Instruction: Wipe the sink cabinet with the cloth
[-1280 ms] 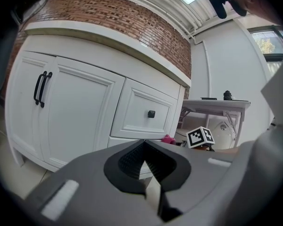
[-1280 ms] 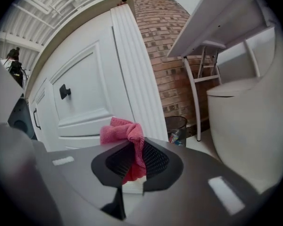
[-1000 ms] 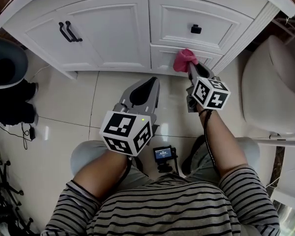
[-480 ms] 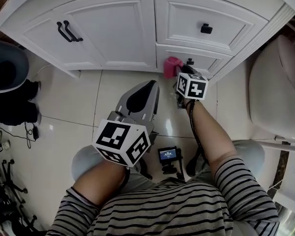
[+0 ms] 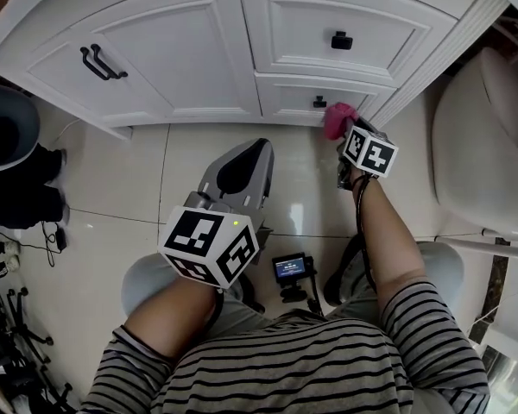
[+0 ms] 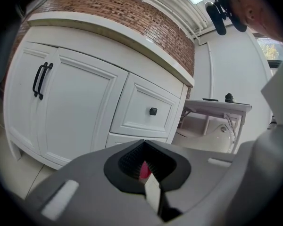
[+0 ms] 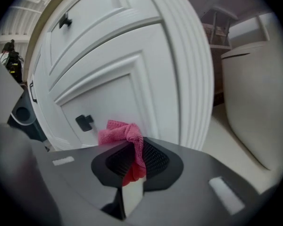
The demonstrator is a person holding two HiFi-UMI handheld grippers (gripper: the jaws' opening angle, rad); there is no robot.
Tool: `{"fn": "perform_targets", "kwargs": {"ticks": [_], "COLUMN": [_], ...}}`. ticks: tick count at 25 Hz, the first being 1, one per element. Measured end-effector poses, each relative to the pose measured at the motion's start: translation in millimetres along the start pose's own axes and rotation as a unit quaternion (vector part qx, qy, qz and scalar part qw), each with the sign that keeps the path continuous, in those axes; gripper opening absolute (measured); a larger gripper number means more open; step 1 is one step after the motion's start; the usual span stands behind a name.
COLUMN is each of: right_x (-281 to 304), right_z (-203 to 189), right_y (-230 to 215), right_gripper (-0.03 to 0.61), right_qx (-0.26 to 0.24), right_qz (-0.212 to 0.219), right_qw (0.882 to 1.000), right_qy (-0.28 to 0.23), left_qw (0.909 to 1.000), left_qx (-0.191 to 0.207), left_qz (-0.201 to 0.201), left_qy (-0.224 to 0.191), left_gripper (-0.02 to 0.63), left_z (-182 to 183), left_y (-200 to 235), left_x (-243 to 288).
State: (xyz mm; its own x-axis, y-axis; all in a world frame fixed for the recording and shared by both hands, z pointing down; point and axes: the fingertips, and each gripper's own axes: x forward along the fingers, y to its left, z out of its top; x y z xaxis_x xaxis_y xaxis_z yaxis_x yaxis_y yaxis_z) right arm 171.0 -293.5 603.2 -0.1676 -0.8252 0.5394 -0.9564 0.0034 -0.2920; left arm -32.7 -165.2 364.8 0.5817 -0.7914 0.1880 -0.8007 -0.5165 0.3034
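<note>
The white sink cabinet (image 5: 198, 54) fills the top of the head view, with two black door handles (image 5: 97, 62), an upper drawer knob (image 5: 341, 40) and a lower drawer knob (image 5: 319, 102). My right gripper (image 5: 344, 133) is shut on a pink cloth (image 5: 337, 118) and holds it against the right end of the lower drawer, by the fluted corner post. In the right gripper view the cloth (image 7: 119, 133) bunches out of the right gripper (image 7: 132, 147), just right of the knob (image 7: 84, 122). My left gripper (image 5: 252, 147) hovers over the floor tiles, shut and empty; in its own view the left gripper (image 6: 144, 149) faces the cabinet.
A white toilet (image 5: 488, 145) stands close on the right, also seen as the toilet (image 7: 257, 88) beside the cabinet corner. A dark bin (image 5: 7, 123) and black items (image 5: 22, 192) sit at left, with cables on the floor. A small screen device (image 5: 289, 270) lies between my knees.
My right gripper swept the cloth left along the lower drawer, then back right past the knob to the drawer's right end. The left gripper has barely moved.
</note>
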Motion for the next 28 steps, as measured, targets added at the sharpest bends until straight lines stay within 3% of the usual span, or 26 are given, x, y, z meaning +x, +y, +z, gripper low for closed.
{"fn": "perform_targets", "kwargs": {"ticks": [7,10,14,18,22,28], "right_x": [-41.8,-72.8,-129.0,-212.3,-267.2,-299.3], "right_z": [31.7,60.5,121.7,159.8,147.8,118.6], "right_y": [-57.2,-59.3,-16.0,50.4,85.8,100.7], "right_gripper": [0.048,0.048,0.049,0.051,0.049,0.049], "right_qx": [0.024,0.025,0.000,-0.011,-0.019,-0.038], "right_qz": [-0.062,-0.060,0.005,0.107,0.151,0.154], "right_qw": [0.998,0.997,0.996,0.982,0.969,0.963], "right_qy": [-0.022,-0.039,-0.093,-0.154,-0.195,-0.216], "left_qw": [0.9996,0.9989,0.9976,0.9948,0.9918,0.9876], "left_qx": [0.028,0.047,0.065,0.089,0.103,0.128], "left_qz": [0.001,0.005,0.022,0.047,0.067,0.074], "left_qy": [-0.002,-0.001,-0.007,-0.016,-0.034,-0.054], "left_gripper": [-0.003,-0.003,-0.003,-0.003,-0.002,-0.002], "left_z": [3.0,5.2,11.3,19.9,24.2,24.4], "left_y": [-8.1,-7.9,-2.0,-3.3,-8.7,-32.6], "left_x": [4.7,1.4,-0.4,-10.7,-28.2,-57.3]}}
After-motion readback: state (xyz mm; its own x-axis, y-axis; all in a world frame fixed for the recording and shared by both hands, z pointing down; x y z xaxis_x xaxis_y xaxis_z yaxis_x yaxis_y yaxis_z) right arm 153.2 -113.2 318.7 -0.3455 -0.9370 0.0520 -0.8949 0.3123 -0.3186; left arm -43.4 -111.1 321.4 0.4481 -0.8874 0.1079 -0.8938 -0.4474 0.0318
